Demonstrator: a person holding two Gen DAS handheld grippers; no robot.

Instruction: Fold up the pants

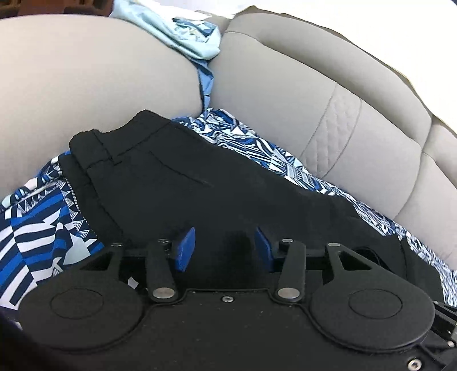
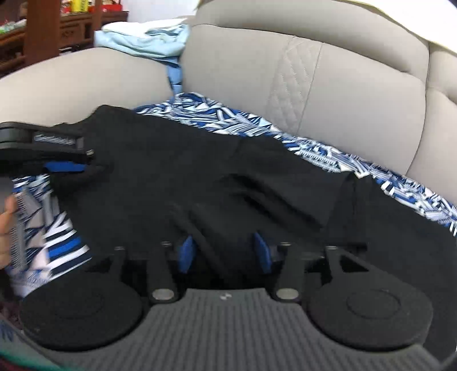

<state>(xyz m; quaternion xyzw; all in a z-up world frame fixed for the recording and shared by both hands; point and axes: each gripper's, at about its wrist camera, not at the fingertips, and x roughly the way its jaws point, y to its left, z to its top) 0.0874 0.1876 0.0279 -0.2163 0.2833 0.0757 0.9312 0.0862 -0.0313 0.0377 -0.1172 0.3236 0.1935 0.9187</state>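
Note:
Black pants point(image 1: 182, 182) lie on a blue and white patterned cloth point(image 1: 42, 228) on a sofa seat, waistband toward the far left. My left gripper point(image 1: 225, 245) is low over the pants, blue pads point(image 1: 185, 248) apart, with black cloth in the gap between them. In the right wrist view the pants point(image 2: 200, 159) are rumpled with folds, and my right gripper point(image 2: 225, 248) is open with a ridge of black cloth between its pads point(image 2: 187, 254). The left gripper point(image 2: 57, 154) shows at the left edge of that view, at the waistband end.
The beige sofa armrest point(image 1: 85, 74) rises at the left and the quilted backrest point(image 1: 328, 100) behind. A light blue garment point(image 1: 182, 37) lies in the corner between them. A wooden cabinet point(image 2: 57, 25) stands beyond the sofa.

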